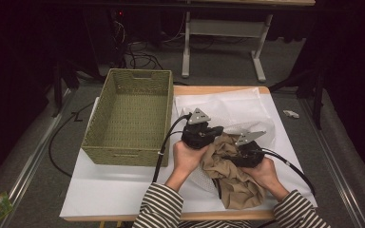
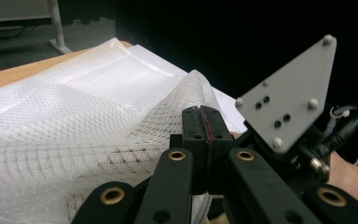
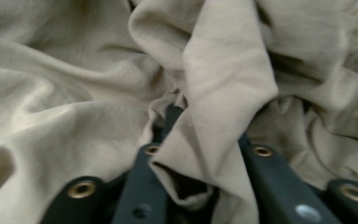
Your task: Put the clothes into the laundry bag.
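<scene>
In the high view, a woven green rectangular basket sits left on the white-covered table; the left gripper and right gripper meet over a crumpled tan cloth garment beside a white mesh bag. The left gripper view shows its jaws pressed together on the mesh bag. In the right gripper view, tan cloth drapes between the jaws, apparently clamped.
</scene>
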The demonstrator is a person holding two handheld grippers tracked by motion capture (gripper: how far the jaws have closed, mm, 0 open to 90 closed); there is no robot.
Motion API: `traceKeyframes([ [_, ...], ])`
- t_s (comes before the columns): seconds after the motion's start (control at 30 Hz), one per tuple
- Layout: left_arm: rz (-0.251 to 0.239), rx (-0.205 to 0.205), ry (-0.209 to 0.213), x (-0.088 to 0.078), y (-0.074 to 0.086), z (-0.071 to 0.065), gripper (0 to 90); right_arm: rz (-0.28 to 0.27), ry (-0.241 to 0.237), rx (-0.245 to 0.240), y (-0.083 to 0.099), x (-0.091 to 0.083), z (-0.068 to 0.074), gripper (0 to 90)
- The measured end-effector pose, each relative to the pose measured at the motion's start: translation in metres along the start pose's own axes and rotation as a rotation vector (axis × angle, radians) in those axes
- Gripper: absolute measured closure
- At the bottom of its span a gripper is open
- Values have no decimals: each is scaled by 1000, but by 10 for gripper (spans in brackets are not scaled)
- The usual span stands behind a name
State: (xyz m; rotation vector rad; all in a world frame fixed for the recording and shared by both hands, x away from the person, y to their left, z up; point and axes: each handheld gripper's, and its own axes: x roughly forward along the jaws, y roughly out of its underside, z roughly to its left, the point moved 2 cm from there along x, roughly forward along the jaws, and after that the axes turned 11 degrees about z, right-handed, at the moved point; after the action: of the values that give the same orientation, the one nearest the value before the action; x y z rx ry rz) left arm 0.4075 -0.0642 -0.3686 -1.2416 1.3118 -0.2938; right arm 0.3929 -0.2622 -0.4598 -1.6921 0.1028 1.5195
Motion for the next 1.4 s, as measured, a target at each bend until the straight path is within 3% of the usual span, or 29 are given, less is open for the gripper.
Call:
traceKeyframes([
  [0.1, -2, 8, 4, -2, 1, -1, 900, -40, 50, 21, -1, -8, -2, 829],
  [0.27, -5, 5, 22, -1, 0, -3, 900, -115, 162, 99, -5, -28, -23, 834],
  [0.37, 0, 9, 22, 1, 1, -4, 900, -111, 243, 139, -7, -30, -38, 833],
  [0.53, 5, 6, 20, 4, 1, -3, 900, -63, 295, 162, -8, -12, -47, 826],
  [0.6, 9, -1, 17, 5, 2, -1, 900, -48, 278, 168, -9, -7, -47, 801],
  [0.7, 9, -18, 11, 6, 5, 4, 900, -56, 255, 157, -7, -12, -44, 684],
  [0.87, 11, -20, 4, 6, 8, 5, 900, -103, 228, 143, -1, -40, -34, 522],
  [1.0, 10, -20, 1, 6, 8, 5, 900, -157, 192, 120, 6, -64, -20, 443],
  [1.1, 10, -20, -2, 6, 8, 6, 900, -185, 153, 86, 12, -72, -9, 391],
  [1.23, 10, -19, -10, 5, 8, 6, 900, -180, 106, 44, 16, -70, 6, 345],
  [1.4, 1, -16, -14, 5, 6, 5, 900, -81, 86, 27, 14, -44, 12, 308],
])
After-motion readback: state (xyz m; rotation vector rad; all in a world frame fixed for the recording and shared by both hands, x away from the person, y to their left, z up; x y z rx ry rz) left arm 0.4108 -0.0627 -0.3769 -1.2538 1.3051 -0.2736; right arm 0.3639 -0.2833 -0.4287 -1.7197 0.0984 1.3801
